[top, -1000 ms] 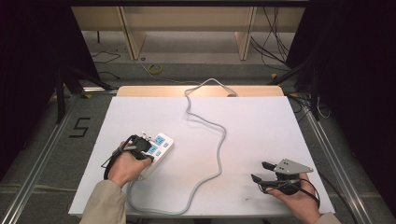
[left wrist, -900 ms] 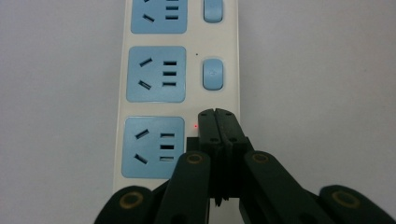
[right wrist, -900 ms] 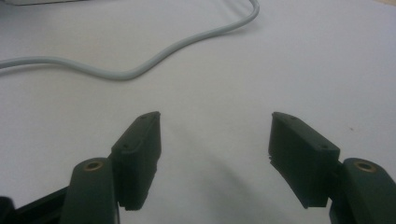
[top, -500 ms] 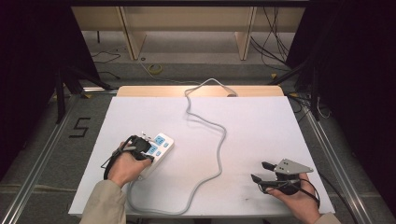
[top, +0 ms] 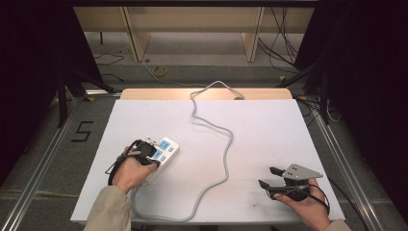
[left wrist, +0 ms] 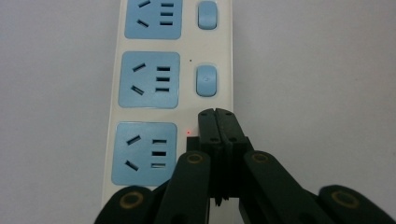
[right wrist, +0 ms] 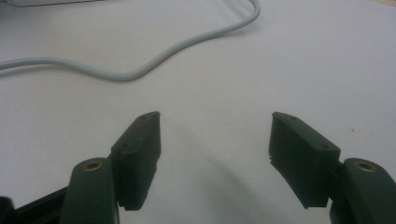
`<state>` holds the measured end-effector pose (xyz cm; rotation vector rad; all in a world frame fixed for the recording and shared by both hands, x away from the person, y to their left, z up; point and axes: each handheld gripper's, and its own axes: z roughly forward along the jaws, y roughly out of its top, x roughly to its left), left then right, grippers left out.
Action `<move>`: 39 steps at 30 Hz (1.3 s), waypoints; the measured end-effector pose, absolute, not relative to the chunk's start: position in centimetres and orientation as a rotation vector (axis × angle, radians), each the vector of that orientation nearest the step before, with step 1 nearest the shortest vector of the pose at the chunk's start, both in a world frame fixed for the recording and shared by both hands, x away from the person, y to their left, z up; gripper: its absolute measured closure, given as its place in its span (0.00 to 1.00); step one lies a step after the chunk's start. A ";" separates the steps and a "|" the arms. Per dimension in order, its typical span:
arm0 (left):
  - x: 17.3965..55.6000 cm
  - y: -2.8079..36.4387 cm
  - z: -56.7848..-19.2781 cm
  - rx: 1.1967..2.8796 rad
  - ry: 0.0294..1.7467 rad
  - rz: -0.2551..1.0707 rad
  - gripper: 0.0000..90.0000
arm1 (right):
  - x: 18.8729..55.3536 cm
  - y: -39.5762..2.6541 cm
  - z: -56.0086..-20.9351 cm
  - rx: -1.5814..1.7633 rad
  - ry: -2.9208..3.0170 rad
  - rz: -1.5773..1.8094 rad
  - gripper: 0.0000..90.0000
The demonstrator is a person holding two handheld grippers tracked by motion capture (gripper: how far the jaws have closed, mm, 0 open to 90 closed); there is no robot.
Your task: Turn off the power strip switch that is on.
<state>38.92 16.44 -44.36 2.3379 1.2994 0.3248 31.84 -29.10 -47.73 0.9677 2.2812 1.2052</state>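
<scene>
Overhead table (top: 269, 125) view, two close-ups

Spread fingers (right wrist: 140, 158) near grey cable (right wrist: 140, 70)

Black "5" marked on floor (top: 82, 131) left of table (top: 269, 120).

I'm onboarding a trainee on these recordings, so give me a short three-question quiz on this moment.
1. True or false: the left gripper has its jaws closed together over the power strip.
2. The right gripper is: A) shut on the cable B) open above bare table C) shut on the strip.
3. What small light glows beside the nearest socket?

Key: 1 true; 2 B; 3 a red indicator light.
</scene>
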 end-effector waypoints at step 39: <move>38.8 16.7 -44.3 2.367 1.303 0.348 1.00 | 31.9 -29.1 -47.8 0.972 2.282 1.202 0.39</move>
